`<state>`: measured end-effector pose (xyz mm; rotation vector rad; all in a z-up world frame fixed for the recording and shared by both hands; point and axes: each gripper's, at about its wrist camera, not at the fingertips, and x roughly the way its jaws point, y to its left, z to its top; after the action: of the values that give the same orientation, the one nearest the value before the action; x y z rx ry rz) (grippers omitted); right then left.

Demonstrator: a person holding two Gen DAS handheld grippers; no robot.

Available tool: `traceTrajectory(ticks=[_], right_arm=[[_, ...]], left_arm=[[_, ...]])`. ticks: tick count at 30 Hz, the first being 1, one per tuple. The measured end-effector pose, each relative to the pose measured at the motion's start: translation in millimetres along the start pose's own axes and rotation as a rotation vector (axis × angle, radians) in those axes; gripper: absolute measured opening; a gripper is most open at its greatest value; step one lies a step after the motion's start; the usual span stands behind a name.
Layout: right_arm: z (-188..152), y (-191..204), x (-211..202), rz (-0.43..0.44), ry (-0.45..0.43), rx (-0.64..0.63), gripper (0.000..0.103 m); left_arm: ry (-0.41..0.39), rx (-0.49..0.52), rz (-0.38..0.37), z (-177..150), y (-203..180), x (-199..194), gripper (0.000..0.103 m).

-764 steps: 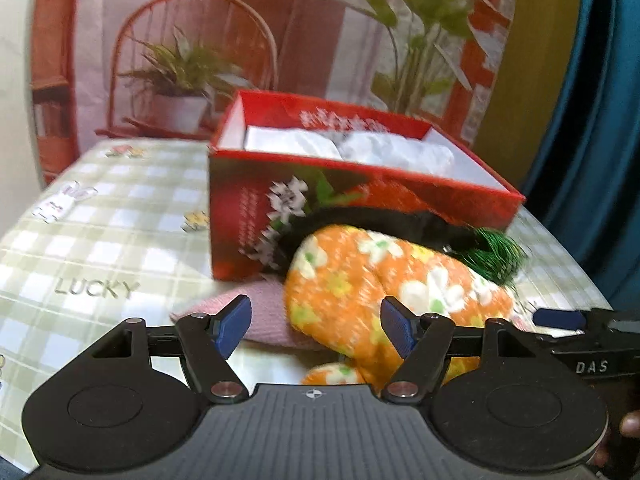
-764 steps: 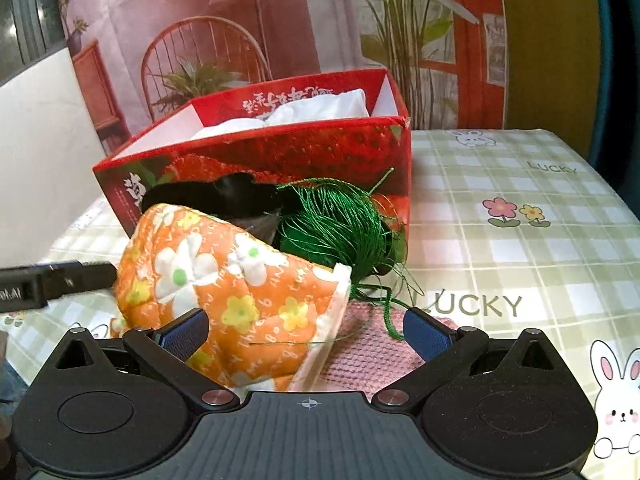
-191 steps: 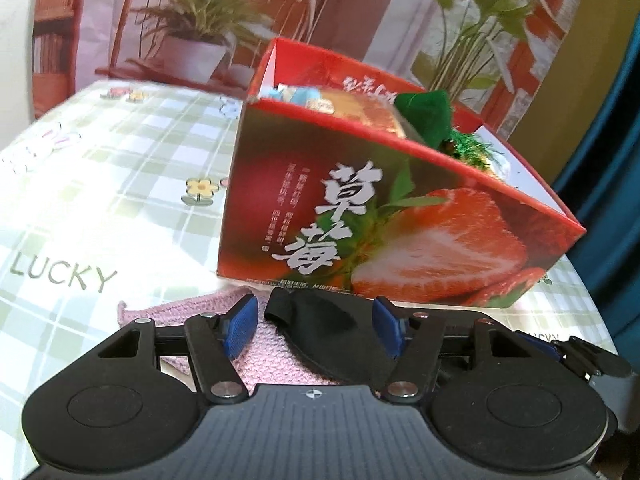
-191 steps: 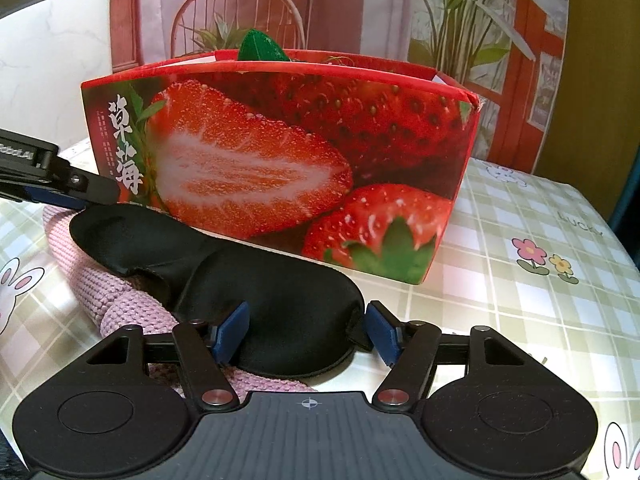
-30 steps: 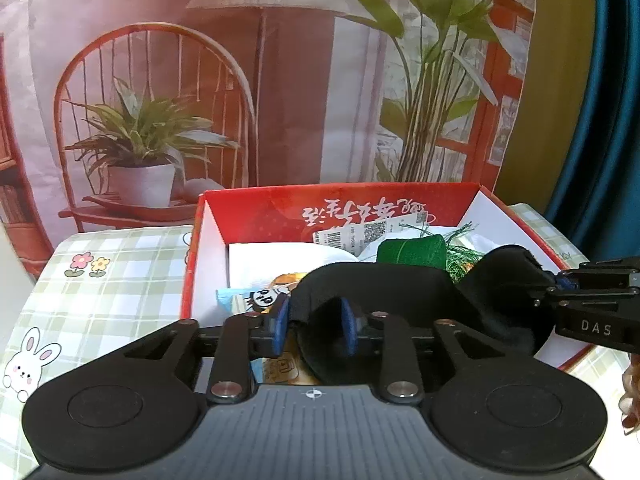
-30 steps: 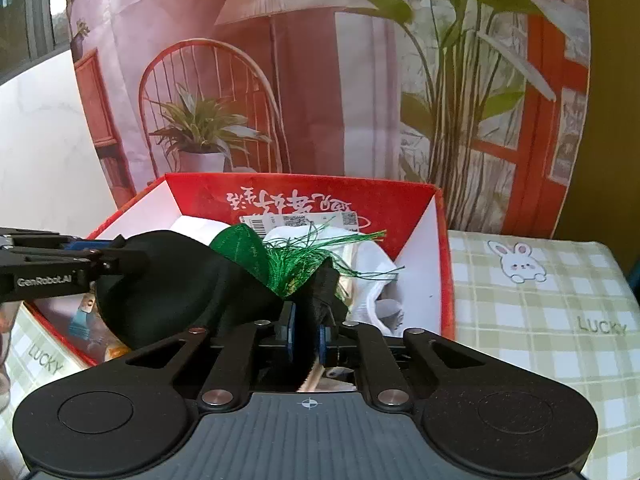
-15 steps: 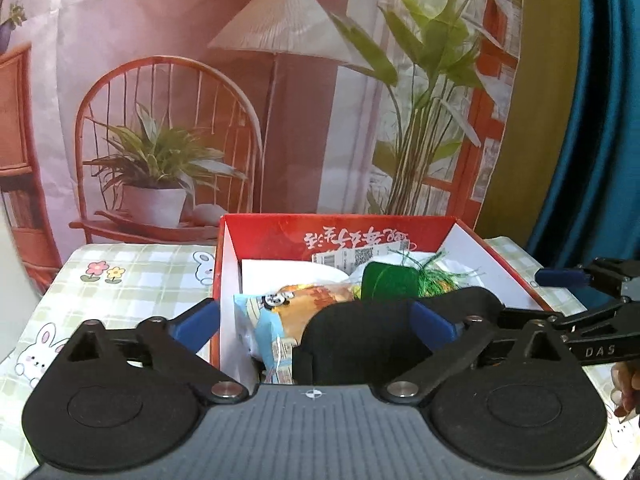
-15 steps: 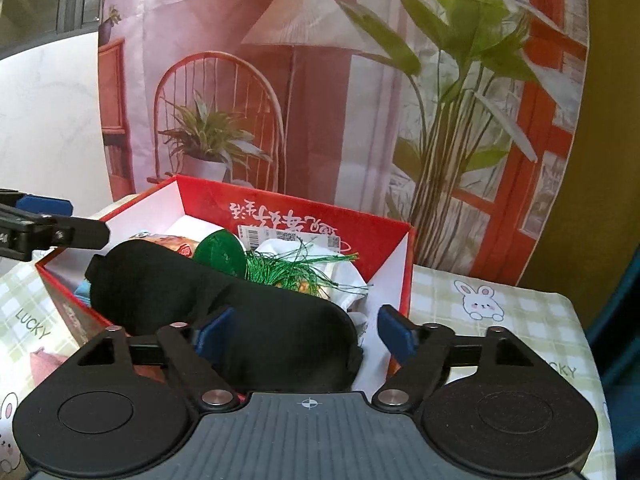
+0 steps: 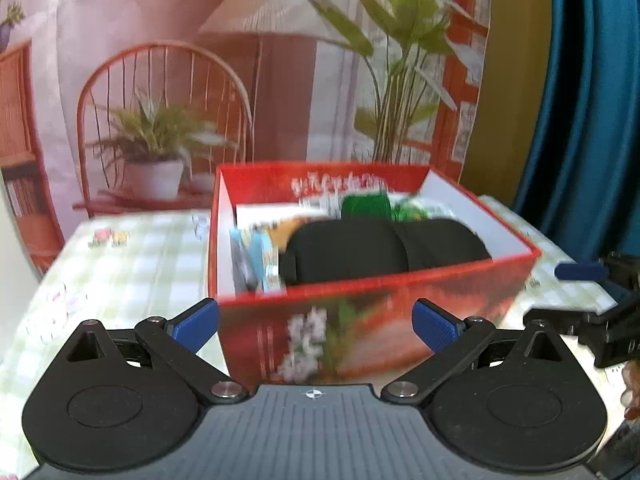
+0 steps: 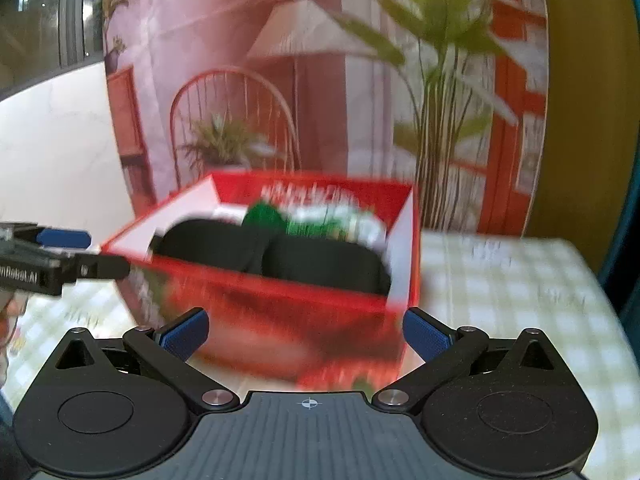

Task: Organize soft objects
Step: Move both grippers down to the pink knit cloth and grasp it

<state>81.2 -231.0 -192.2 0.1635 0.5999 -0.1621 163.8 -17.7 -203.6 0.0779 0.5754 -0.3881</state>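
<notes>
1. Two grippers have just let go: a second ago both pinched the black eye mask (image 9: 384, 250) above the red box (image 9: 372, 312), and now the mask lies inside it, draped over the other contents.
2. Left gripper (image 9: 316, 322) has its blue pads spread wide with nothing between them; the box's near wall stands just ahead of its fingertips, and the mask sits beyond and above that wall in the view.
3. Right gripper (image 10: 306, 330) is finishing its opening stroke, jaws parting to full width, also empty; the box (image 10: 280, 304) lies ahead of it and slightly to its left, with the mask (image 10: 276, 258) filling the front of the opening.
4. Both hands have drawn back from over the box since the release, so the box now looks farther off; the frames are blurred by that movement.
5. Green tasselled thing (image 9: 366, 206) shows behind the mask, and a blue packet (image 9: 260, 256) is to the mask's left as the left gripper sees it.
6. My reading: the mask is stowed, and no pink knitted cloth shows here, so I cannot tell whether it remains on the checked tablecloth (image 10: 500, 280).
</notes>
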Motion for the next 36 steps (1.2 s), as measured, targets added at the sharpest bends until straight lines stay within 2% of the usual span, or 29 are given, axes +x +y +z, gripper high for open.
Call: traceTrajectory(ticks=[6, 9, 13, 17, 20, 21, 23, 26, 30, 32, 36], right_arm=[[-54.3, -2.8, 0.7, 0.017, 0.133, 0.072, 0.102], [-74.8, -2.1, -1.3, 0.032, 0.195, 0.091, 0.096], [-86.3, 4.8, 1.3, 0.065, 0.274, 0.078, 0.096], [-92.4, 20.7, 5.6, 0.045, 0.310, -0.013, 0.095], [-96.2, 26.8, 8.9, 0.046, 0.335, -0.037, 0.085], [-97.8, 27.8, 9.7, 0.044, 0.344, -0.038, 0.084], [-98.4, 27.0, 8.2, 0.046, 0.342, -0.035, 0.084], [-97.0, 25.4, 9.7, 0.040, 0.341, -0.040, 0.078], [-95.2, 18.1, 9.2, 0.037, 0.320, -0.008, 0.065], [-94.3, 14.1, 10.1, 0.031, 0.310, 0.005, 0.060], [-94.0, 8.1, 10.9, 0.001, 0.286, 0.017, 0.054]], left_arm=[[0.061, 0.013, 0.017, -32.6, 1.8, 5.9, 0.103], [0.089, 0.002, 0.014, -45.4, 3.8, 11.0, 0.103], [0.117, -0.033, 0.002, -55.8, 7.1, 22.0, 0.103], [0.135, -0.059, 0.001, -60.6, 9.6, 31.2, 0.103], [0.154, -0.047, -0.020, -64.9, 7.5, 36.5, 0.101], [0.161, -0.042, -0.021, -67.0, 6.6, 38.1, 0.099], [0.176, -0.041, -0.033, -72.0, 5.3, 40.4, 0.094], [0.190, -0.054, -0.070, -78.3, 4.9, 40.9, 0.081], [0.191, -0.042, -0.111, -78.7, 1.9, 35.7, 0.058], [0.195, -0.044, -0.122, -80.4, -0.8, 34.0, 0.053], [0.198, -0.049, -0.127, -86.9, -6.5, 29.1, 0.051]])
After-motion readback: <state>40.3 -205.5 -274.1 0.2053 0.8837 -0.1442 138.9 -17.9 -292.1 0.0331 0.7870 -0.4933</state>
